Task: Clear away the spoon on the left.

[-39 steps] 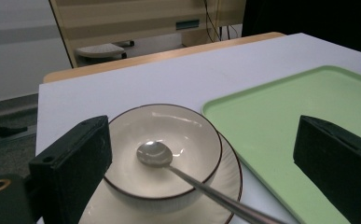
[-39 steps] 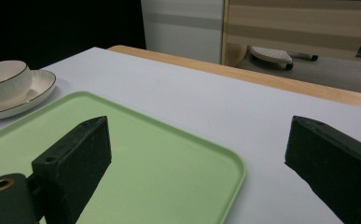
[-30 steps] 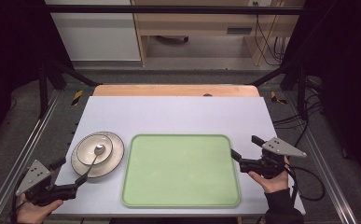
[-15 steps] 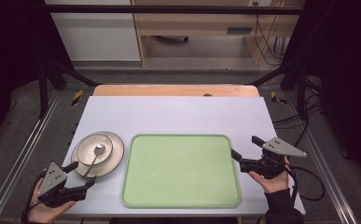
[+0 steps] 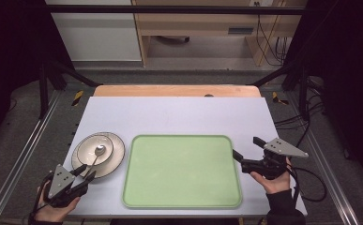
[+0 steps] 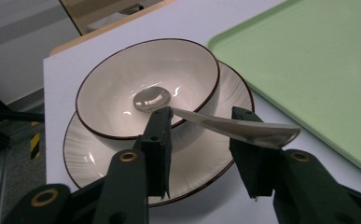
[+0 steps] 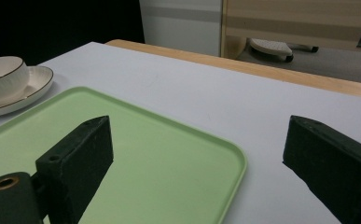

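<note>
A white bowl [image 5: 87,146] with a dark rim stands on a white plate [image 5: 116,157] at the table's left. A metal spoon [image 5: 97,152] lies in the bowl, its handle sticking out over the rim toward me. My left gripper [image 5: 87,172] sits at the plate's near edge. In the left gripper view the spoon [image 6: 152,99] handle runs between the jaws of this gripper [image 6: 201,116] and crosses above the right one. The jaws have just been closing, with a gap still showing, so it is open. My right gripper [image 5: 245,146] hangs open by the green tray [image 5: 181,171], holding nothing.
The green tray [image 7: 145,154] fills the table's middle front, between the plate [image 7: 33,84] and the right gripper [image 7: 199,135]. White tabletop [image 5: 179,115] stretches behind it to a wooden back edge [image 5: 174,90]. Metal frame rails run along both sides.
My left gripper has moved forward and right up to the plate's near edge, and its jaws have narrowed around the spoon handle. The right gripper has stayed put.
</note>
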A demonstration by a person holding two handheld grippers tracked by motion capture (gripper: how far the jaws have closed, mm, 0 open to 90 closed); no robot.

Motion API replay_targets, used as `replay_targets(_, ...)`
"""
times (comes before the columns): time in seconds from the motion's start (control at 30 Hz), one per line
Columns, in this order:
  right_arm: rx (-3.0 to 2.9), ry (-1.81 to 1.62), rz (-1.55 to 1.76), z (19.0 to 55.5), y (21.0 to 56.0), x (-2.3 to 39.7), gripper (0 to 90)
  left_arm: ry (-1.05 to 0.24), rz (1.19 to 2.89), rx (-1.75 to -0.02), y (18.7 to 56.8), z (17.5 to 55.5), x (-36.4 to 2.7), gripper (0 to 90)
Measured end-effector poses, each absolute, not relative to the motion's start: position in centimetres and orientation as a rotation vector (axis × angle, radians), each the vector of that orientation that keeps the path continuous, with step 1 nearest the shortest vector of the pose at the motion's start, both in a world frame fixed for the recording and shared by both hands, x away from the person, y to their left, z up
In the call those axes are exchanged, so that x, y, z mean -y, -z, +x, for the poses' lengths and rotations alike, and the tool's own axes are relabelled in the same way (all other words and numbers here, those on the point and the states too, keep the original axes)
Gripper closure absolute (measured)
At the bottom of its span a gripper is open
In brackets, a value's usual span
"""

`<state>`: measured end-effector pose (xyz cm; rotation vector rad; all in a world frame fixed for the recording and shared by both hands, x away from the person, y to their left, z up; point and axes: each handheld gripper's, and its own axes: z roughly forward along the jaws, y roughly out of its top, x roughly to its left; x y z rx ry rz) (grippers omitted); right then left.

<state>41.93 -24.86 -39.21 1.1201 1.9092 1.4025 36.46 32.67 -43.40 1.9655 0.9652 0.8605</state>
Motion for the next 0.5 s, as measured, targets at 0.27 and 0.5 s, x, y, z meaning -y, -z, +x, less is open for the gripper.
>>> replay_targets(0.27,-1.911,-1.401,1.117,42.00,39.27,24.87,8.5,-0.871,1.943,-0.967,43.03,36.17,-32.69,68.9)
replay_targets(0.5,-1.917,-1.400,1.124,42.00,39.30,24.76,8.5,-0.855,1.926,-0.975,42.92,36.12,-32.63,76.5)
